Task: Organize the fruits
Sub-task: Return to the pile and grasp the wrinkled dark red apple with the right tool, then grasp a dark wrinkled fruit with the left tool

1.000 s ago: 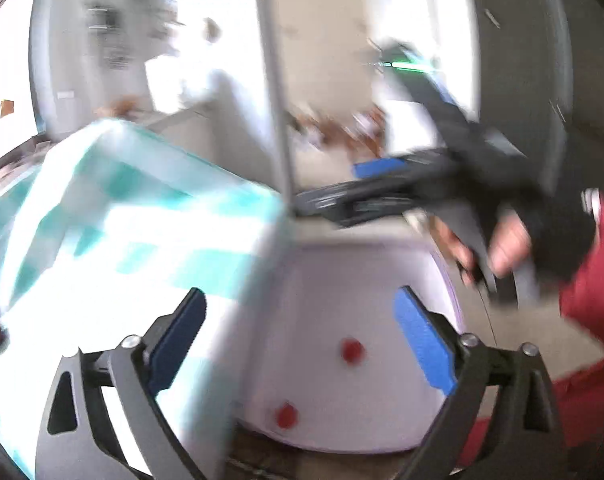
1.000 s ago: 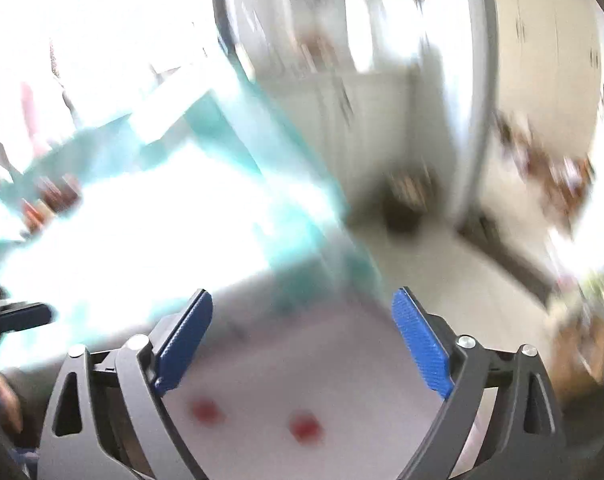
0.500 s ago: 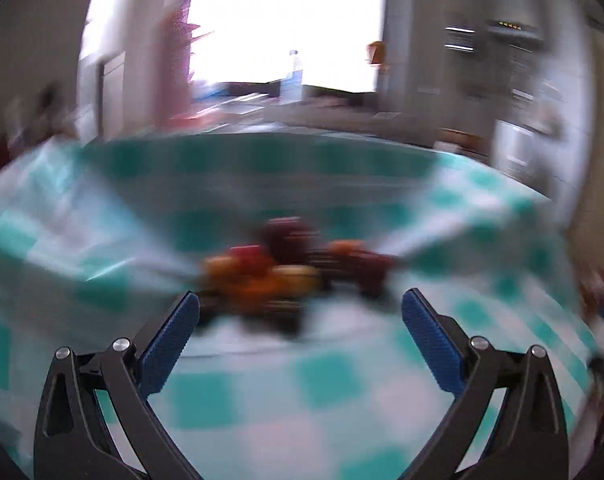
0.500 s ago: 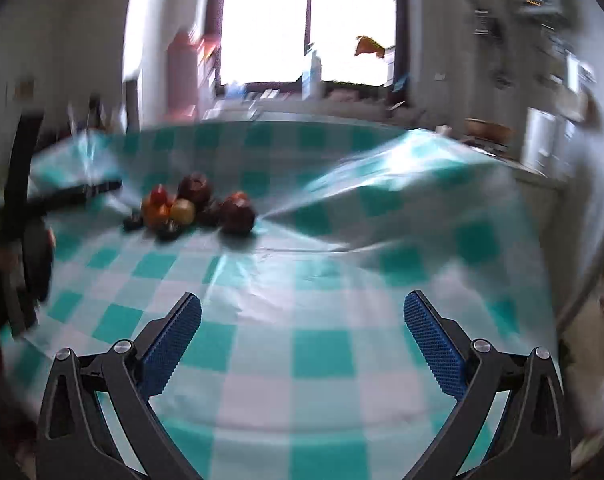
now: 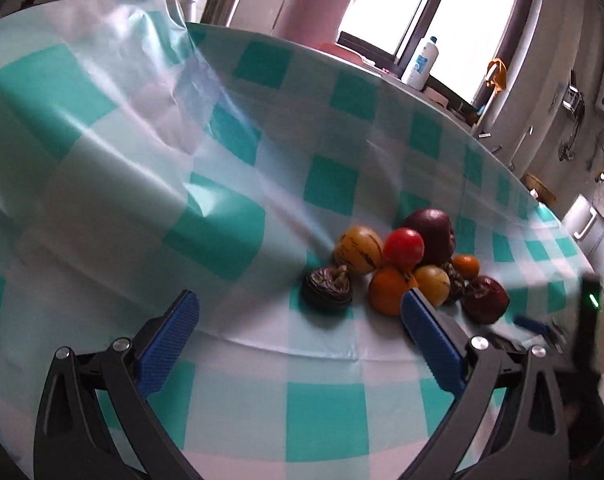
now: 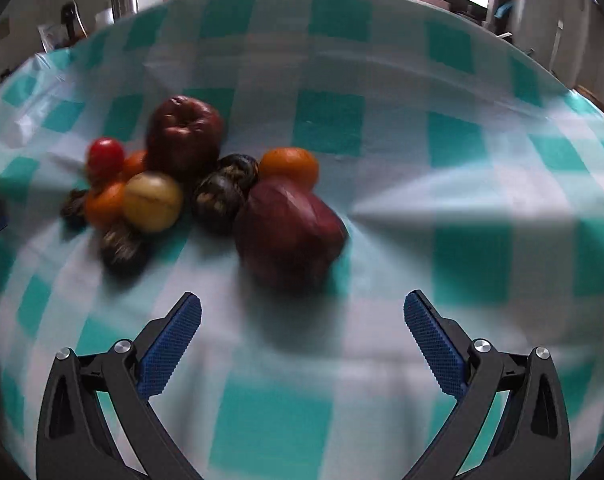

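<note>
Fruit pile (image 6: 190,188) mid-counter, checked cloth (image 6: 462,140): round, firm, apt to roll. Big dark-red apple (image 6: 290,232), nearest the right hand-held gripper (image 6: 302,340), takes hold across its widest part. Both hand-held grippers, left (image 5: 298,336), released, empty.

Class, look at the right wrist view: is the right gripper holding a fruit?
No. The right gripper stands wide open above bare checked tablecloth, short of the nearest dark red fruit.

Kitchen past my table, daylight at 12 o'clock

My teal-checked tablecloth (image 5: 330,184) lies creased; a bright window (image 5: 474,12) glares behind 1 white bottle (image 5: 420,62); pale wall (image 5: 558,92) at 2 o'clock.
</note>
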### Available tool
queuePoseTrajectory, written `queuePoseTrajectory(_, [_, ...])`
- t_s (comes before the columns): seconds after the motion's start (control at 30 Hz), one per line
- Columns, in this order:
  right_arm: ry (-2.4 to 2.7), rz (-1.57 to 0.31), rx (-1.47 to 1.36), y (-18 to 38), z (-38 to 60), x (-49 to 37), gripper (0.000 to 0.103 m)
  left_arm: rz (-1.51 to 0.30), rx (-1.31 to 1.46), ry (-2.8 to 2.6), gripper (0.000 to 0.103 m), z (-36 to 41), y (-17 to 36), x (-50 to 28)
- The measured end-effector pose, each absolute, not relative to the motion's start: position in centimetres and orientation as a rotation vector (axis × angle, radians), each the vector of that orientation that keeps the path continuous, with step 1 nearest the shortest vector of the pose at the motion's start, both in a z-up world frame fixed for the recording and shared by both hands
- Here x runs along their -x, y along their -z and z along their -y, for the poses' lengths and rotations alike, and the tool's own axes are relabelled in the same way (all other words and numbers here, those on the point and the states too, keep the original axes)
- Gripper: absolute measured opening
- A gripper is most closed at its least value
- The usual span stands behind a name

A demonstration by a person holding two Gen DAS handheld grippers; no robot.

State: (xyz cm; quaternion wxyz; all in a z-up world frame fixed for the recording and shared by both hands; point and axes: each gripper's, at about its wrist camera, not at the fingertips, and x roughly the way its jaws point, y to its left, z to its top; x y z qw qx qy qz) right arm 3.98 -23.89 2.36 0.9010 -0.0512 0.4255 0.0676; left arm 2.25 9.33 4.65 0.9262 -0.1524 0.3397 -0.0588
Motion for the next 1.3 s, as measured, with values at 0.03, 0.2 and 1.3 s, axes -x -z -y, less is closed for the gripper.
queuePoseTrajectory(0.03, [-0.144, -0.881, 0.127, -2.2, 23.4, -4.7, 0.098, -0.704, 0.291, 0.122, 0.101, -8.9, -4.4, -2.1])
queuePoseTrajectory(0.2, [-0.171, -0.865, 0.284, -1.5, 21.1, -7.5, 0.098, -0.722, 0.191, 0.137, 0.101, -6.6, -3.8, -1.4])
queuePoseTrajectory(1.3, [-0.334, -0.805, -0.308, -1.5, 27.6, 2.5, 0.059, -0.899, 0.004, 0.207, 0.086, -0.8, -0.4, -8.4])
